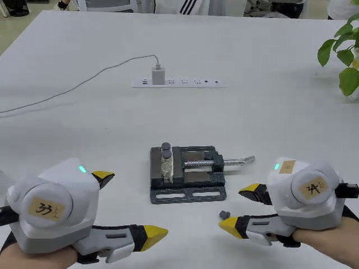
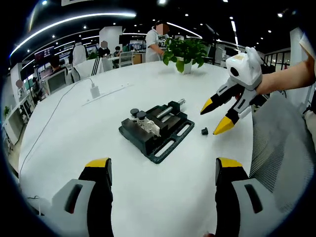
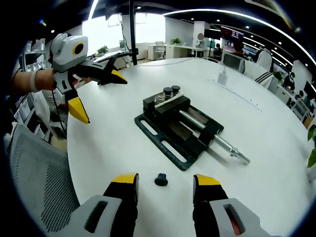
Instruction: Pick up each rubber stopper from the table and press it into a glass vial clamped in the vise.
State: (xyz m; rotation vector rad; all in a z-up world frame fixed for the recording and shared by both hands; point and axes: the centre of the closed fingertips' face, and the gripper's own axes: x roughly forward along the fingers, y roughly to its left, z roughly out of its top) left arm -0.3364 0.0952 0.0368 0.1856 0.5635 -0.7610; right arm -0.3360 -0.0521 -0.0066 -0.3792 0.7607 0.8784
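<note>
A dark vise point(image 1: 190, 178) stands mid-table and clamps a row of small glass vials point(image 1: 167, 166). Two of them carry dark stoppers point(image 1: 166, 147); the near one looks uncapped. One loose dark rubber stopper point(image 1: 224, 214) lies on the table right of the vise's front. My right gripper point(image 1: 240, 208) is open just beside it, and in the right gripper view the stopper point(image 3: 161, 179) sits between its yellow fingertips point(image 3: 126, 178). My left gripper point(image 1: 130, 206) is open and empty, left of the vise point(image 2: 155, 129).
A white power strip point(image 1: 179, 82) with a plugged charger and a cable lies at the back. A green plant point(image 1: 343, 56) stands at the far right edge. A mesh chair back point(image 3: 34, 168) is near the table's edge. People stand in the room behind.
</note>
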